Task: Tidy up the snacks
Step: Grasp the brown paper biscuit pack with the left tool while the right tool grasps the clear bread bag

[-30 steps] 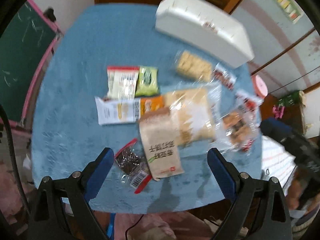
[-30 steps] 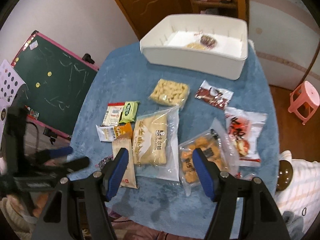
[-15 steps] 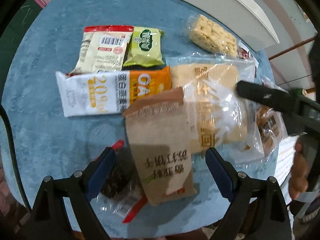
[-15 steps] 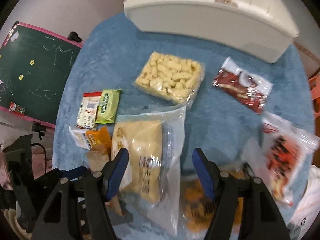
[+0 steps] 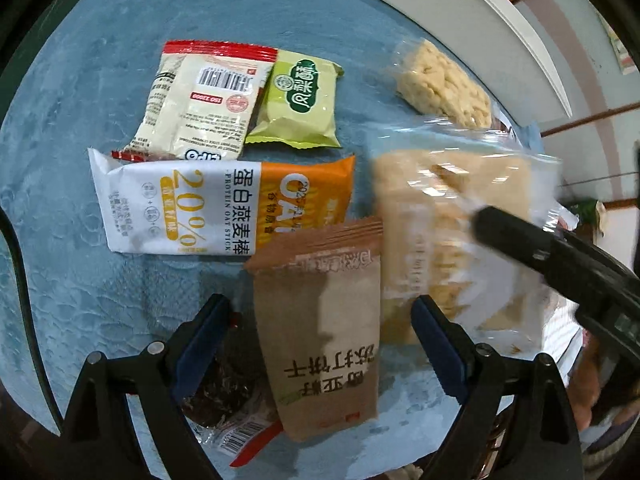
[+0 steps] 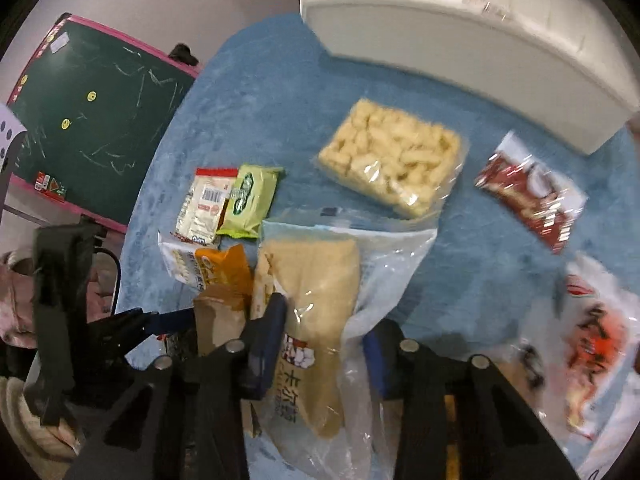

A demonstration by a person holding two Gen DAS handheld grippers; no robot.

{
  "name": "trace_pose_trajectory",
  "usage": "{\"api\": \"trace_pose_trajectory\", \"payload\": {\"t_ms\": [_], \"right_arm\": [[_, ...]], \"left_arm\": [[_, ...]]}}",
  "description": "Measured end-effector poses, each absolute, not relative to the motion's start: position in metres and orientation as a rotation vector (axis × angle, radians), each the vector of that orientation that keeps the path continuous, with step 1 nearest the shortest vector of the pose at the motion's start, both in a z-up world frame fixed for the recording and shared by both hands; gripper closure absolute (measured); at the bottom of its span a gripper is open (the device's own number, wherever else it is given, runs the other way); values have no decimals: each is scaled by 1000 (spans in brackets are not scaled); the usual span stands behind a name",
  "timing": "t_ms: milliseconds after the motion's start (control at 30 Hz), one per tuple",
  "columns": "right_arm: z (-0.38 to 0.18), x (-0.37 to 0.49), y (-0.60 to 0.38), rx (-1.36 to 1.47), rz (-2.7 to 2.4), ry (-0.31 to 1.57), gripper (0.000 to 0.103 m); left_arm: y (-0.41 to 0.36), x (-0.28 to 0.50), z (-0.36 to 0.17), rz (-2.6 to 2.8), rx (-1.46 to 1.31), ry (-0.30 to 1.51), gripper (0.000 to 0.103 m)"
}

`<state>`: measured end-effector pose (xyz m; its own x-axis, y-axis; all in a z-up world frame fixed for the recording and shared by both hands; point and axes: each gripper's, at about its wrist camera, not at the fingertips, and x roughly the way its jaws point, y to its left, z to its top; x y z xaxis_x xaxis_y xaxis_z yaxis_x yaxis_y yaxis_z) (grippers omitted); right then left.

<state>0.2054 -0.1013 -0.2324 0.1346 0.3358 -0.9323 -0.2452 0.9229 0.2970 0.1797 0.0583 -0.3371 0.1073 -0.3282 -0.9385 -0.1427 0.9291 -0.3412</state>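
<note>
The left gripper (image 5: 320, 316) is hanging over the blue textured worktop (image 5: 120, 288) with its blue-padded jaws standing wide apart. A brown paper-like cracker packet (image 5: 320, 320) is lying flat between them, and the pads are not pressing on it. A dark snack in a clear wrapper with a red edge (image 5: 228, 396) is lying under the left finger.

The right gripper (image 6: 324, 344) is closing its jaws on a clear plastic bag of pale yellow bread (image 6: 316, 312); the bag is sitting between the pads, which are touching its sides.

Beyond the brown packet, a white and orange oat stick wrapper (image 5: 216, 208) is lying across the worktop, its orange end tucked under the packet's top edge. A cream sachet with a red top (image 5: 204, 100) and a small green packet (image 5: 300, 100) are lying side by side behind it. A clear pack of puffed yellow pieces (image 6: 392, 160) and a dark red wrapper (image 6: 532, 200) are lying near the large white plastic bin (image 6: 460, 48) at the far edge.
</note>
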Motion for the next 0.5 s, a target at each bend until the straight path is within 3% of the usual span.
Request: {"api": "trace_pose_trajectory", "payload": {"t_ms": [100,400,500], "right_arm": [[-208,199,-114,95,367,1304,76],[-162,189,-154,138,250,1171,77],[-159,181,-158,137,239,1164,77]], "left_arm": [[58,181,-339,-135,-360,1474,12],[14,185,-346,-73,-170,1488,12],[-6,182,-348,-29,-32,1485,28]]}}
